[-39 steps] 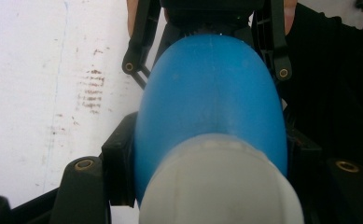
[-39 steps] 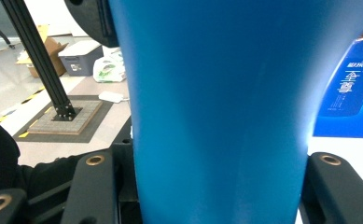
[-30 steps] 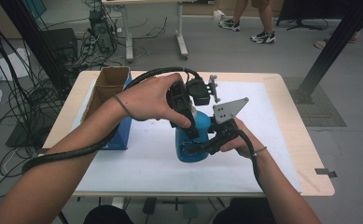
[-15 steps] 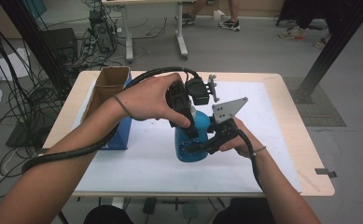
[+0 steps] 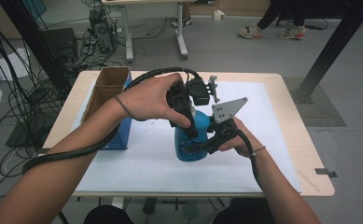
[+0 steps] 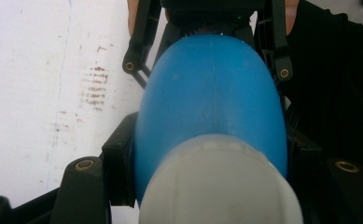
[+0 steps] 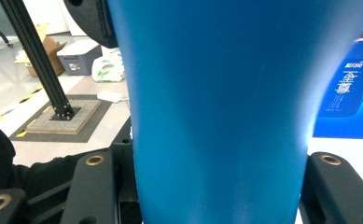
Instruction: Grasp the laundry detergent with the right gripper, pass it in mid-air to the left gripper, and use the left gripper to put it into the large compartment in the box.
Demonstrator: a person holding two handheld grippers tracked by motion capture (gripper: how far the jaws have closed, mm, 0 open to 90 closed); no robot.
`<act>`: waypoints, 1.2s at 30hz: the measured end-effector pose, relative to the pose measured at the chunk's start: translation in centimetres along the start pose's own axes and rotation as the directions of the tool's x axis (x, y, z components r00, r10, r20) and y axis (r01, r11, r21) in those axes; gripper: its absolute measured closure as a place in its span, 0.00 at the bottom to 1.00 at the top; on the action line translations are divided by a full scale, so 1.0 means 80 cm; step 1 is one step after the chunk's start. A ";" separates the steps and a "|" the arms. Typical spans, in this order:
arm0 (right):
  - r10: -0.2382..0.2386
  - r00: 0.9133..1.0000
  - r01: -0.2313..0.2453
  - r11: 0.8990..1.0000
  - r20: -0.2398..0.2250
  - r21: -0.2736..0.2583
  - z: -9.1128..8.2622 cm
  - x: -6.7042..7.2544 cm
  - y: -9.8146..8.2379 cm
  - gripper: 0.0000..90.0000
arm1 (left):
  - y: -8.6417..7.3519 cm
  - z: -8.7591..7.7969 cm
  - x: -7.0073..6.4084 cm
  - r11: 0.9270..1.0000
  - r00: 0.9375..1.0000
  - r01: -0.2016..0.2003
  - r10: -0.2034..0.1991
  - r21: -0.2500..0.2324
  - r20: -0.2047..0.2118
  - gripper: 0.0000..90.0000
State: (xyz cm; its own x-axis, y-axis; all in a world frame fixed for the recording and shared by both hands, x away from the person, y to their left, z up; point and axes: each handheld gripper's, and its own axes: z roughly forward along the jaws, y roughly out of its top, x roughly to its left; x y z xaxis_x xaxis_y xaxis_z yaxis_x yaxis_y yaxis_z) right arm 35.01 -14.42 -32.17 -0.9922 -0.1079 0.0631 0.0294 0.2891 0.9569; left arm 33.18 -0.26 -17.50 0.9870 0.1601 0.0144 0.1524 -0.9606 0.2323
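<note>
The table (image 5: 282, 154) is viewed from above the person's side, forward and down, with floor beyond. The left gripper view is aimed down along the blue bottle (image 6: 212, 98) from its white cap (image 6: 219, 182), very near. The right gripper view is pressed against the bottle's side, level. The bottle is shared by all three.

Blue bottle (image 5: 188, 140), white cap, upright on white mat.
</note>
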 end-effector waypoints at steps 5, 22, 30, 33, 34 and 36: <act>-0.002 1.000 0.002 1.000 0.005 -0.004 0.000 -0.001 0.000 0.48 | 0.002 0.000 0.000 1.000 1.000 -0.007 0.007 0.002 -0.009 0.42; 0.008 1.000 -0.008 1.000 0.031 -0.008 0.004 -0.001 0.000 0.34 | 0.006 -0.005 -0.001 1.000 1.000 -0.023 0.023 0.016 -0.020 0.42; 0.025 0.998 -0.024 1.000 0.054 -0.014 0.007 0.000 -0.001 0.14 | 0.004 -0.008 0.002 1.000 1.000 0.001 -0.001 0.015 -0.030 0.42; 0.026 0.998 -0.026 1.000 0.058 -0.007 0.006 0.000 0.001 0.07 | 0.003 -0.009 0.003 1.000 0.999 0.012 -0.012 0.011 -0.030 0.42; 0.025 0.998 -0.024 1.000 0.056 -0.007 0.006 -0.001 0.001 0.05 | 0.002 -0.009 0.004 1.000 0.999 0.014 -0.014 0.010 -0.032 0.42; 0.023 0.998 -0.023 1.000 0.059 -0.004 0.004 -0.001 0.003 0.04 | 0.002 -0.010 0.005 1.000 0.999 0.012 -0.011 0.012 -0.035 0.42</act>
State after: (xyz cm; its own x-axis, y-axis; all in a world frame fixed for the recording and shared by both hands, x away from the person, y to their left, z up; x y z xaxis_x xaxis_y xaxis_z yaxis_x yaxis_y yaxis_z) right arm 35.09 -14.02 -32.01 -0.9967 -0.0444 0.0685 0.0529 0.2881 0.9561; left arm 33.53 -0.17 -16.70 0.9828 0.1789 0.0456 0.1647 -0.9613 0.2208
